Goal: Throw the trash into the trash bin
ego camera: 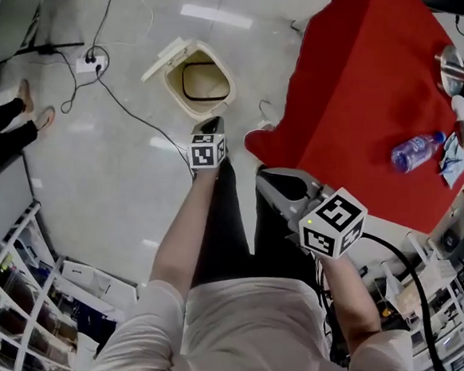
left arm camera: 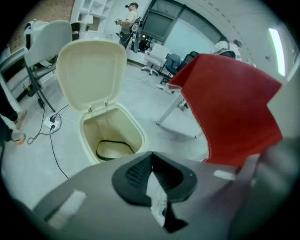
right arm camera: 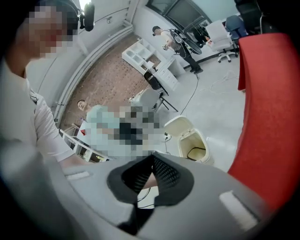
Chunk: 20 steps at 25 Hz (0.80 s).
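While the red-covered table point(ego camera: 366, 111) fills the right, the cream trash bin point(ego camera: 227, 90) stands beside it on the floor, lid up. Near the bin, the left gripper point(left arm camera: 151, 161) pinches a white scrap of trash point(left arm camera: 157, 193) between closed jaws. The right gripper point(right arm camera: 152, 161) has its jaws pressed together on nothing.

A table draped in red cloth point(ego camera: 367, 95) is seen at the right, with a plastic water bottle point(ego camera: 416, 150) laid on its side toward its right edge. A power strip point(ego camera: 88, 64) with trailing cables is set on the pale floor point(ego camera: 120, 180) at the far left. White wire shelving point(ego camera: 8, 283) is glimpsed near left, and office chairs point(left arm camera: 174, 62) far off.
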### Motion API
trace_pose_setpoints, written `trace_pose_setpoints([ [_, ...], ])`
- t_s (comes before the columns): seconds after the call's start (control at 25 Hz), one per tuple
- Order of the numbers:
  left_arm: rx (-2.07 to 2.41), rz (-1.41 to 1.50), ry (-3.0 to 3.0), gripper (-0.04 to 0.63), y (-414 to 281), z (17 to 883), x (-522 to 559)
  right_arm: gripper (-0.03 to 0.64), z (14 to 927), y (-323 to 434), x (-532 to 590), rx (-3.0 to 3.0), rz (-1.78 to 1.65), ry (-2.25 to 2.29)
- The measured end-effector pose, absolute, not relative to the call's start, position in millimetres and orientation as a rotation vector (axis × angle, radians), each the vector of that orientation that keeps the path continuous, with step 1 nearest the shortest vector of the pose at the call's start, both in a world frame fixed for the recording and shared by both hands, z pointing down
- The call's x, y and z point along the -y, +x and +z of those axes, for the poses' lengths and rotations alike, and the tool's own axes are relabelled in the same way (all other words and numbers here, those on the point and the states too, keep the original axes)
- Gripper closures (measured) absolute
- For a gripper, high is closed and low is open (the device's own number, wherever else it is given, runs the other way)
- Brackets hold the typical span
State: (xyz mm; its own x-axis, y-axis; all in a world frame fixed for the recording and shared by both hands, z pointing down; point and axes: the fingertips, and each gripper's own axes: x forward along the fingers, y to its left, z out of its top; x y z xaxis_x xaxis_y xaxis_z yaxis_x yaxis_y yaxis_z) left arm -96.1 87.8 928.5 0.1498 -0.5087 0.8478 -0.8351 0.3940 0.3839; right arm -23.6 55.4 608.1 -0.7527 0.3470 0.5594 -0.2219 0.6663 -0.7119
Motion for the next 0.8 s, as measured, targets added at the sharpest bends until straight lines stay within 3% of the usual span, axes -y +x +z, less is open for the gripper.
trace_pose_setpoints([
  [0.8,1.575,0.269,1.694,0.589,-77.5,592.3,-93.3,0.615,468.1,47.4,-42.7,2.537,0.794,0.122],
])
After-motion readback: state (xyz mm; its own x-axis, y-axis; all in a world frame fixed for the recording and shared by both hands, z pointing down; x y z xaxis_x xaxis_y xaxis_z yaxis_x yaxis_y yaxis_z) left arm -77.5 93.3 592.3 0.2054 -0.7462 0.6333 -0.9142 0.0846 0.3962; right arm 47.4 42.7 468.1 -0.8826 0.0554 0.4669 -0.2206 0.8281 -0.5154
